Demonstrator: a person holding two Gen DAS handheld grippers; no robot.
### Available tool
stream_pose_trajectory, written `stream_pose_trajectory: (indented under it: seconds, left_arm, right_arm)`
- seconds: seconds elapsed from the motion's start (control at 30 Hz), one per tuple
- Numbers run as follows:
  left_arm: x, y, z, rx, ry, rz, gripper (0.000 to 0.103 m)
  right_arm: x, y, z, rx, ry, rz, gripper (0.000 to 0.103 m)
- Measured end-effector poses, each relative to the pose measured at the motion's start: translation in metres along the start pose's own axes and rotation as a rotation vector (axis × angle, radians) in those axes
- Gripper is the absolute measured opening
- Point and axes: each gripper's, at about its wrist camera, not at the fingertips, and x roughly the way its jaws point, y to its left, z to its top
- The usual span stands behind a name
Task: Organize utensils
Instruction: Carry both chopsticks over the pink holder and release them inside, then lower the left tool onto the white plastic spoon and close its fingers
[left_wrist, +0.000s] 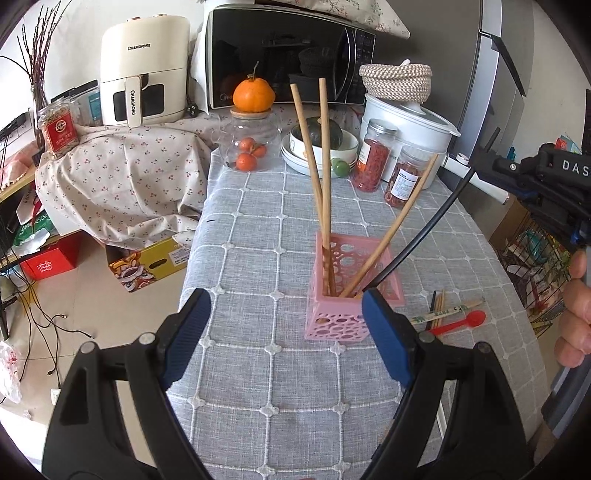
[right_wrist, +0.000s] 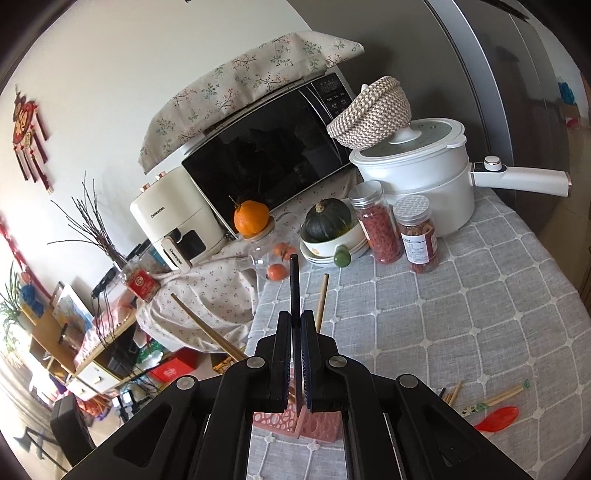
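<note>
While the right gripper (right_wrist: 294, 332) is pinched tight on a black chopstick (left_wrist: 424, 225), the step in hand looks like dropping that stick into the pink holder (left_wrist: 351, 291), a perforated square box standing on the grey checked tabletop (left_wrist: 258, 221) toward its right edge. Seen from the left wrist, the chopstick slants down from the upper right with its lower tip at or just inside the holder's rim; whether it has reached the bottom cannot be told. Three wooden chopsticks (left_wrist: 321, 166) already stand in the holder, two leaning toward the far edge and one tilting right. From the right wrist view the holder sits directly beneath the closed jaws and the black stick rises between them. The left gripper (left_wrist: 284, 325) hangs spread wide and holds nothing, its right finger (left_wrist: 384, 339) just beside the holder's near corner. More utensils lie close to the right edge beside the holder: a red spoon (left_wrist: 461, 321) and a small bundle of chopsticks (left_wrist: 439, 306), one in a printed sleeve. Next, I judge, the right jaws must release so the stick slides in without tipping the light holder, then move to the loose pile.
</note>
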Motion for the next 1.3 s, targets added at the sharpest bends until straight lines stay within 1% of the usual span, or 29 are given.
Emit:
stream_pose_trajectory:
  seconds: [0.03,0.07,0.1,0.17,0.2,0.23,0.3,0.37,0.47,0.53,0.67,0.8,0.87,0.93,1.03,1.1,1.17,1.2,1.3]
  left_arm:
    - [0.000,0.000,0.000,0.001,0.002,0.000,0.084]
    - [0.000,0.000,-0.001,0.002,0.004,-0.001,0.084]
    - [0.000,-0.001,-0.001,0.002,0.006,-0.005,0.084]
    - [0.001,-0.002,-0.001,0.005,0.014,-0.015,0.084]
    - [0.002,-0.003,-0.001,0.005,0.020,-0.019,0.084]
    - [0.003,-0.004,-0.001,0.006,0.027,-0.023,0.084]
    - [0.005,-0.007,-0.002,0.013,0.040,-0.033,0.084]
    - [0.005,-0.010,-0.003,0.025,0.049,-0.040,0.084]
    - [0.007,-0.018,-0.006,0.048,0.081,-0.058,0.085]
    - [0.009,-0.023,-0.010,0.061,0.112,-0.077,0.085]
    - [0.023,-0.036,-0.020,0.091,0.210,-0.114,0.085]
    - [0.030,-0.052,-0.028,0.114,0.277,-0.151,0.084]
    - [0.032,-0.061,-0.030,0.128,0.296,-0.162,0.085]
    - [0.036,-0.069,-0.031,0.137,0.317,-0.175,0.084]
    - [0.042,-0.084,-0.034,0.139,0.355,-0.200,0.078]
    - [0.047,-0.095,-0.035,0.135,0.383,-0.223,0.070]
    - [0.053,-0.106,-0.036,0.133,0.414,-0.233,0.065]
    - [0.057,-0.112,-0.037,0.133,0.429,-0.234,0.062]
    - [0.068,-0.128,-0.041,0.142,0.462,-0.217,0.059]
  right_arm:
    - [0.001,-0.001,0.000,0.005,0.003,0.016,0.009]
    - [0.001,-0.002,0.000,0.011,0.007,0.026,0.009]
    - [0.000,-0.003,0.000,0.020,0.011,0.031,0.013]
    - [-0.004,-0.006,0.001,0.038,0.013,0.047,0.033]
    - [-0.009,-0.006,0.002,0.043,0.008,0.057,0.039]
    - [-0.014,-0.006,0.003,0.044,-0.004,0.066,0.050]
    - [-0.026,-0.004,0.006,0.030,-0.023,0.079,0.058]
    - [-0.036,-0.003,0.008,0.009,-0.026,0.089,0.062]
    - [-0.048,-0.005,0.008,-0.033,-0.011,0.076,0.068]
    - [-0.053,-0.008,0.005,-0.073,0.012,0.047,0.071]
    - [-0.055,-0.022,-0.005,-0.138,0.088,-0.047,0.074]
    - [-0.047,-0.049,-0.020,-0.146,0.215,-0.170,0.075]
    - [-0.043,-0.065,-0.027,-0.134,0.283,-0.231,0.075]
    - [-0.039,-0.081,-0.033,-0.115,0.343,-0.264,0.075]
    - [-0.039,-0.101,-0.039,-0.096,0.393,-0.302,0.075]
    - [-0.041,-0.111,-0.040,-0.087,0.405,-0.320,0.075]
    - [-0.044,-0.121,-0.039,-0.076,0.413,-0.330,0.075]
    - [-0.045,-0.123,-0.038,-0.072,0.415,-0.333,0.075]
    - [-0.046,-0.132,-0.037,-0.069,0.422,-0.347,0.075]
